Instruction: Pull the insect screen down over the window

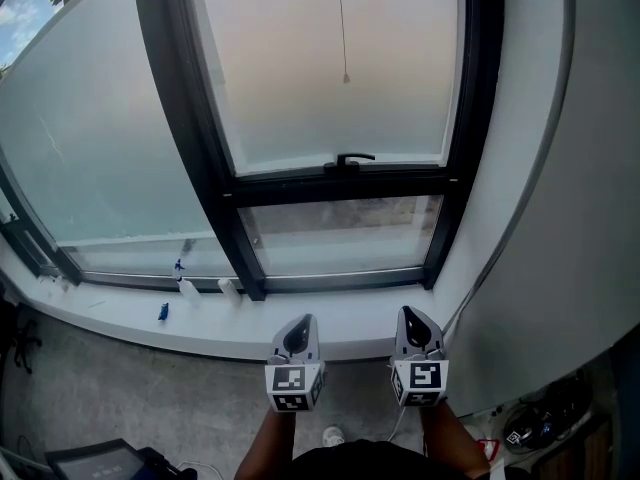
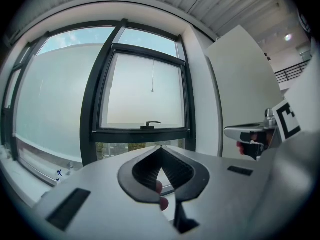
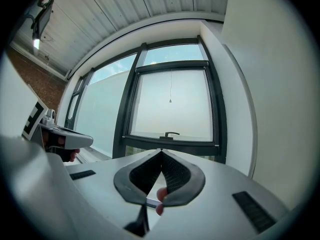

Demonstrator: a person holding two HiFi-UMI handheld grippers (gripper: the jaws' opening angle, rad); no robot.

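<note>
The insect screen cannot be told as a sheet in any view. What shows of it is a thin pull cord point(image 1: 342, 23) that hangs down from the top edge of the window, in front of the upper pane point(image 1: 335, 78). Its small end weight point(image 1: 346, 78) hangs about halfway down this pane, near the middle between the side edges. The dark window frame point(image 1: 195, 158) goes around the pane, and a black handle point(image 1: 352, 157) sits on the lower bar, under the cord. Below the bar is a low pane point(image 1: 340, 233) with greenery behind it.

The white sill point(image 1: 340, 323) runs along the bottom edge of the frame. At the frame's lower left corner, two white bottles point(image 1: 187, 288) stand on the sill, and a small blue thing point(image 1: 162, 311) lies near the sill's front edge. To the right, a white wall panel point(image 1: 560, 218) comes close to the frame's right edge.

The left gripper point(image 1: 306, 319) and right gripper point(image 1: 409, 312) are side by side before the front edge of the sill, well apart from the cord. Both are clenched on nothing, tips together.
</note>
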